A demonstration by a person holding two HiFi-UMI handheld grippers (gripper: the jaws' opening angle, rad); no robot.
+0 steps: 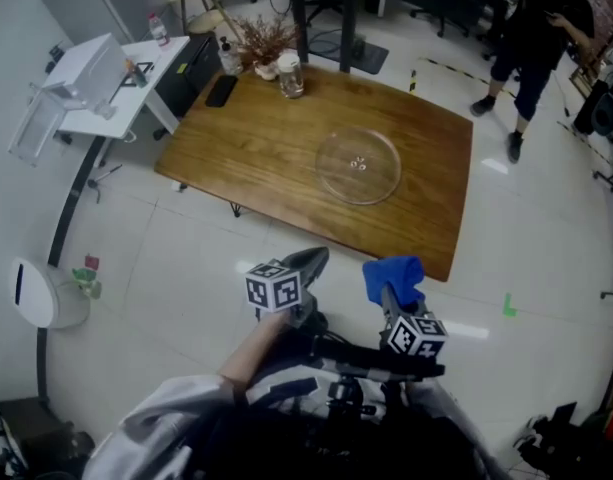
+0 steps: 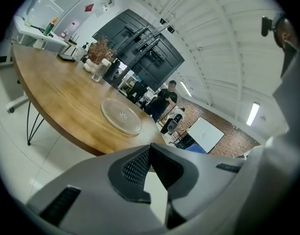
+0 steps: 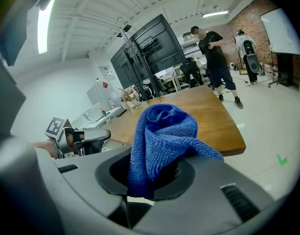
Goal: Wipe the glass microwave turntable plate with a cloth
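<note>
A clear glass turntable plate (image 1: 358, 165) lies flat on the wooden table (image 1: 246, 148), right of its middle; it also shows in the left gripper view as the plate (image 2: 121, 115). Both grippers hang short of the table's near edge, over the floor. My left gripper (image 1: 311, 261) is shut with nothing between its jaws (image 2: 149, 153). My right gripper (image 1: 391, 286) is shut on a bunched blue cloth (image 1: 394, 277), which stands up out of the jaws as the cloth (image 3: 162, 136).
At the table's far edge stand a glass jar (image 1: 291, 76), a dried plant (image 1: 261, 38) and a black phone (image 1: 221, 90). A white side desk (image 1: 116, 78) sits left. A person (image 1: 536, 38) stands beyond the table's far right corner.
</note>
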